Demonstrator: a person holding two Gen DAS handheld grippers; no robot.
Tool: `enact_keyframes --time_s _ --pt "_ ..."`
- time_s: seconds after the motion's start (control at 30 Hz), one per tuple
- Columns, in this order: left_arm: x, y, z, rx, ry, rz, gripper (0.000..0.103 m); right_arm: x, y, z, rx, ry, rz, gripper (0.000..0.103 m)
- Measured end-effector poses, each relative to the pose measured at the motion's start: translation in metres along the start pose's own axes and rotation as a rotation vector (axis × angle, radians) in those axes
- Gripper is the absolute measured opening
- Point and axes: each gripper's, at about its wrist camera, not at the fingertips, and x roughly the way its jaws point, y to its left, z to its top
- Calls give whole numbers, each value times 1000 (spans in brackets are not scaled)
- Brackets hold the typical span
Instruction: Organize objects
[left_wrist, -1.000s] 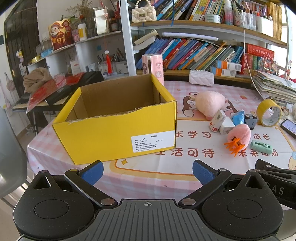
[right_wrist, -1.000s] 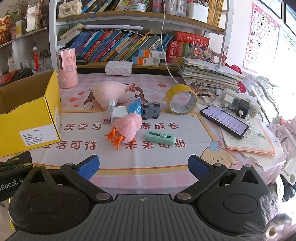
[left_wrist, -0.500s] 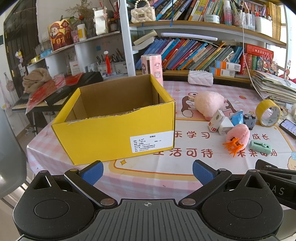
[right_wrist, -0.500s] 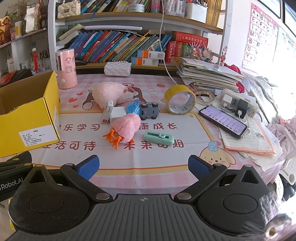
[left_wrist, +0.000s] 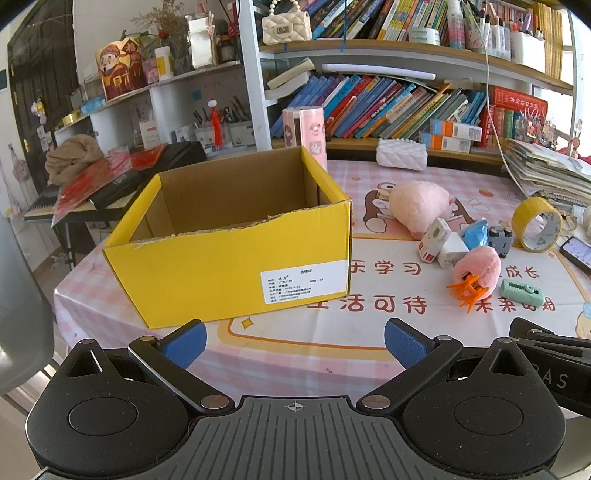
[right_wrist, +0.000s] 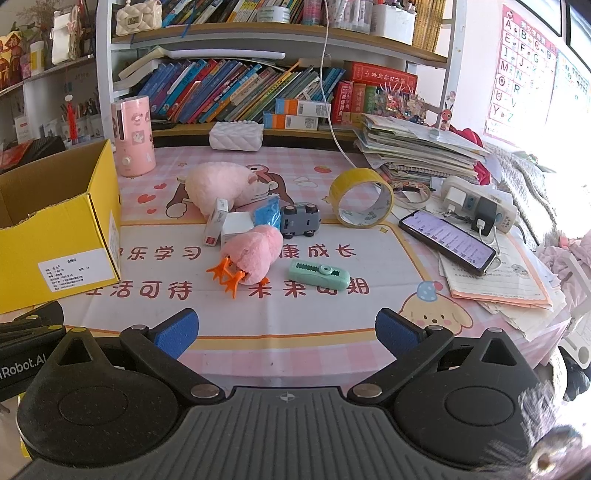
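Both my left gripper (left_wrist: 295, 334) and right gripper (right_wrist: 284, 326) are spread, empty. Sorting not yet begun: pink plush chick (right_wrist: 255, 258) lies beside yellow cardboard box (left_wrist: 236, 240). Next: reach, grasp it.

Black grippers, blue-padded jaws

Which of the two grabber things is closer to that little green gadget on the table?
Right. The right gripper faces the green gadget almost straight ahead; the left gripper has it far off to its right.
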Motion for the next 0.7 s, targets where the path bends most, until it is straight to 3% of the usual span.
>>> enact_keyframes --time_s 0.7 --pt "6 2 2 -3 7 -4 103 2 2 2 -1 1 -1 103"
